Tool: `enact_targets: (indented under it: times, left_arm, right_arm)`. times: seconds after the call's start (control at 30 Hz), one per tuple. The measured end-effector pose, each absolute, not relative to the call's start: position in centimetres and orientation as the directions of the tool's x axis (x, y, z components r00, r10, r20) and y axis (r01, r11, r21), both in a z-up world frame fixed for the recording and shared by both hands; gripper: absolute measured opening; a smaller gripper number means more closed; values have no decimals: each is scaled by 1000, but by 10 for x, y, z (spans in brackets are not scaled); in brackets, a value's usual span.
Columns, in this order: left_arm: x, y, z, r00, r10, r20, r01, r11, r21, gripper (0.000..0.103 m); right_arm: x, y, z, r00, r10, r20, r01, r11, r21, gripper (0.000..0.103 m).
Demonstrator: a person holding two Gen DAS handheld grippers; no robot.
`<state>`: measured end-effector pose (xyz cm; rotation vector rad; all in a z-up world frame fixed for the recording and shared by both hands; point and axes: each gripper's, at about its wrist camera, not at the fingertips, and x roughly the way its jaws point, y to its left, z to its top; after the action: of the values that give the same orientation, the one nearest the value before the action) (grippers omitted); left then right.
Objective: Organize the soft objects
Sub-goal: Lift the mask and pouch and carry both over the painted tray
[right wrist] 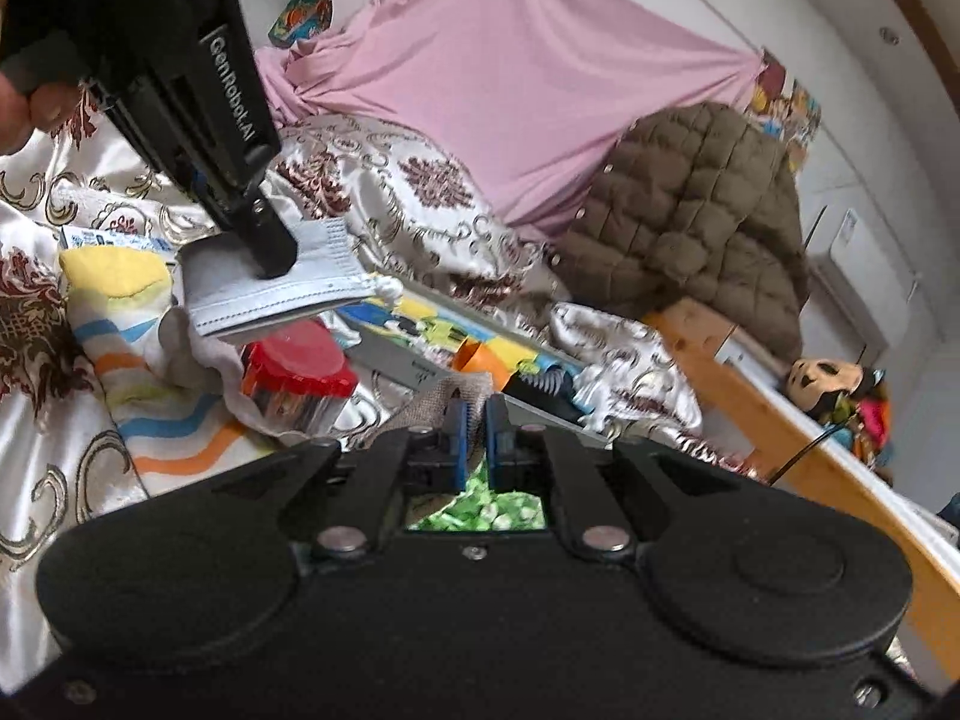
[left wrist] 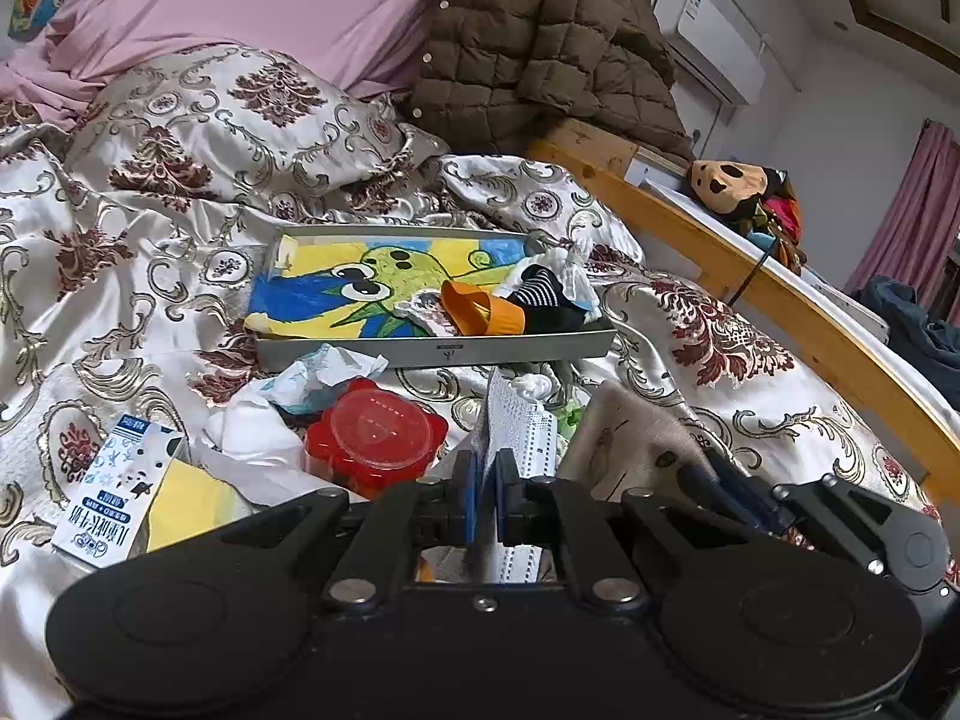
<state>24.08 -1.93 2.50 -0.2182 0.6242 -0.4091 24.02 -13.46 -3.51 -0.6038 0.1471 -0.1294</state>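
My left gripper (left wrist: 487,477) is shut on a pale blue face mask (left wrist: 519,438), held above the bed; the mask (right wrist: 282,294) and the left gripper (right wrist: 273,258) also show in the right wrist view. My right gripper (right wrist: 475,420) is shut on a beige cloth (right wrist: 441,399), which also shows in the left wrist view (left wrist: 636,450). A shallow grey box (left wrist: 432,348) with a cartoon drawing inside holds socks (left wrist: 543,300) and an orange band (left wrist: 480,309) at its right end.
A red-lidded jar (left wrist: 375,435), crumpled tissue (left wrist: 252,426), a milk carton (left wrist: 117,489) and a striped sock (right wrist: 150,384) lie on the patterned bedspread. A brown quilted coat (left wrist: 540,42) hangs over the wooden bed rail (left wrist: 750,294). Green patterned cloth (right wrist: 480,510) lies under the right gripper.
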Motion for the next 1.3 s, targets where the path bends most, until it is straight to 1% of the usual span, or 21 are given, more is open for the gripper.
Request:
enact_targets:
  times: [0.2,0.33,0.53,0.63,0.77,0.97,1.03,1.1,1.3]
  left_arm:
    - [230,-17,25,766,-405,-500,269,907,-323,6]
    - [226,-15,27,790,-378,-483,247,917,-313,6]
    - [231,-14,32,808,-363,-464,238,921,-308,6]
    - [243,-14,36,815,-354,-460,233,925,-300,6]
    - [264,-15,49,831,-337,-442,229,932,-280,6]
    - [312,-19,69,864,-299,-405,207,945,-254,6]
    - [334,-25,74,871,-286,-399,194,947,-255,6]
    - [357,-32,76,874,-280,-396,185,948,-261,6]
    - [427,-68,69,871,-250,-422,141,952,-274,6]
  right_arm:
    - [231,-134,-28,988,-147,-51,91,810,-579,1]
    - [224,-132,-21,991,-135,-1,108,800,-590,1]
    - [225,-137,-10,991,-122,62,135,806,-576,1]
    - [231,-142,-3,994,-79,78,109,824,-555,1]
    - [255,-152,9,991,-34,126,97,838,-536,1]
    - [313,-176,33,984,24,179,61,889,-455,1]
    - [334,-187,39,984,35,175,41,909,-414,1]
    - [358,-202,44,988,44,149,14,932,-363,1]
    - [425,-253,42,999,45,-1,-44,970,-241,1]
